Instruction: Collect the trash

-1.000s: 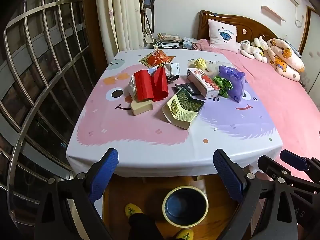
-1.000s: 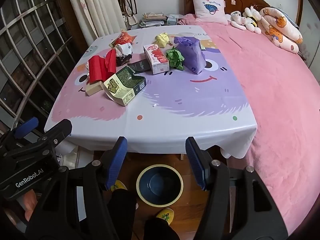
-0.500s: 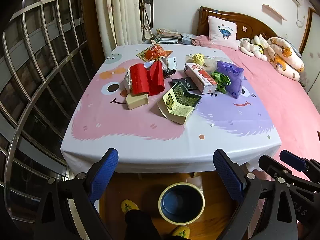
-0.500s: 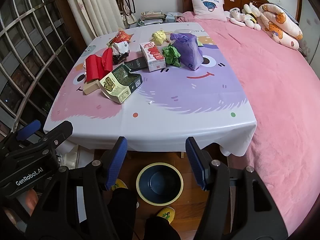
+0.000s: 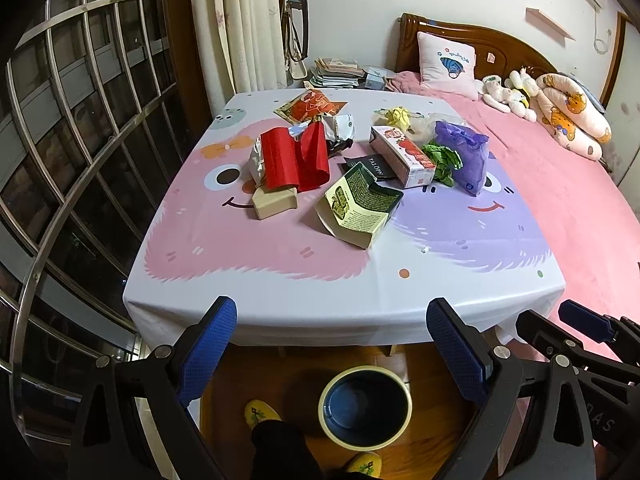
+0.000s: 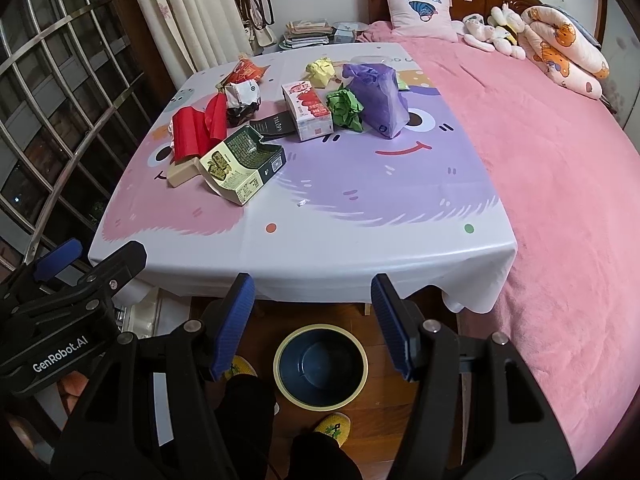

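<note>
Both claws have drawn back from the desk over the last second, so the trash looks smaller and farther off. That trash sits in a cluster on the far half of the desk: an open green and yellow carton nearest, a red folded paper over a tan box to its left, a red and white carton behind, then a green crumpled paper touching a purple bag. Farther back lie a yellow paper ball and an orange snack wrapper. On the floor below the near edge stands a dark bin with a yellow rim. The left claw hangs released and holds nothing; the right claw is likewise spread wide above the bin. A pink bed lies beside the desk.
</note>
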Motion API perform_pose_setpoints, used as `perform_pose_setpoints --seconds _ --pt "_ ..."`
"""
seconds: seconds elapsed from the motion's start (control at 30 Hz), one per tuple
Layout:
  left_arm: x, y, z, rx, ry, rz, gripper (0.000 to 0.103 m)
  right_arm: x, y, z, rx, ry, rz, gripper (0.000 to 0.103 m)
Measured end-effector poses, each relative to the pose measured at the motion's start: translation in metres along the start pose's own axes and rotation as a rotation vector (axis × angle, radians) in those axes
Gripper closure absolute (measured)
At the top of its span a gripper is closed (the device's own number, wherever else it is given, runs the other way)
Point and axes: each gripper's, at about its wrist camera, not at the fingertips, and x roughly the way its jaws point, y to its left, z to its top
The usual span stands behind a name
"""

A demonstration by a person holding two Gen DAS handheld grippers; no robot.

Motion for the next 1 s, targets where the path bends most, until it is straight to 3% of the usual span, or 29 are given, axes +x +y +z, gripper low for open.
perform_pose_setpoints --seconds 1.0 --pt "-0.009 0.008 -0.01 -0.012 -0.009 0.009 0.006 -0.006 0.009 -0.007 -0.011 0.006 0.017 0.045"
